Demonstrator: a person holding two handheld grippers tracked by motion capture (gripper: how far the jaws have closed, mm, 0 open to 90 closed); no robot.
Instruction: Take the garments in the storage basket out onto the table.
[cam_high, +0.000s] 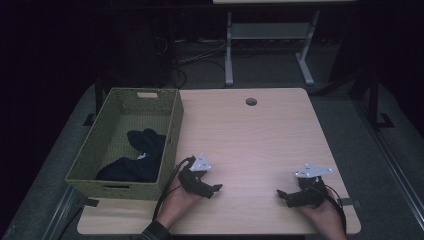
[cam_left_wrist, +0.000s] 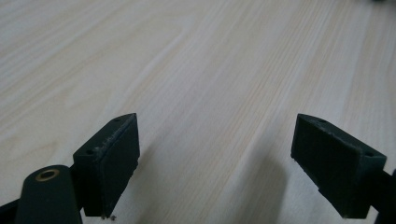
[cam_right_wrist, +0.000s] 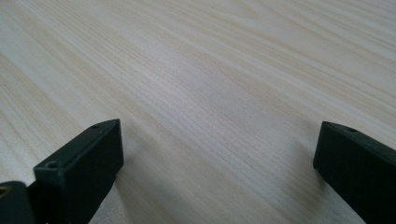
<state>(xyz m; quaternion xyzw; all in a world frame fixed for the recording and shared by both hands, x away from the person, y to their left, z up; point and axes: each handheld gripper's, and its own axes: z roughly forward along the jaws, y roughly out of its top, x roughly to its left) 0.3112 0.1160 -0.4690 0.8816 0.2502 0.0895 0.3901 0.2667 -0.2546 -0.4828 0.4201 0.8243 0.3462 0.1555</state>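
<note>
Two grippers sit low on the pale wood-grain surface (cam_high: 260, 135), left gripper (cam_high: 212, 189) and right gripper (cam_high: 282, 194) both with blocky black fingers (cam_left_wrist: 112, 158) spread wide, holding nothing. Off past the left fingers, a floppy dark garment (cam_high: 142, 155) lies crumpled in the woven green rectangular basket (cam_high: 172, 130), its long axis running front to back.

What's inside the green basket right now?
The basket holds dark clothing, bunched toward its near right side; the rest shows bare woven floor. Anything under the clothing is covered.
</note>
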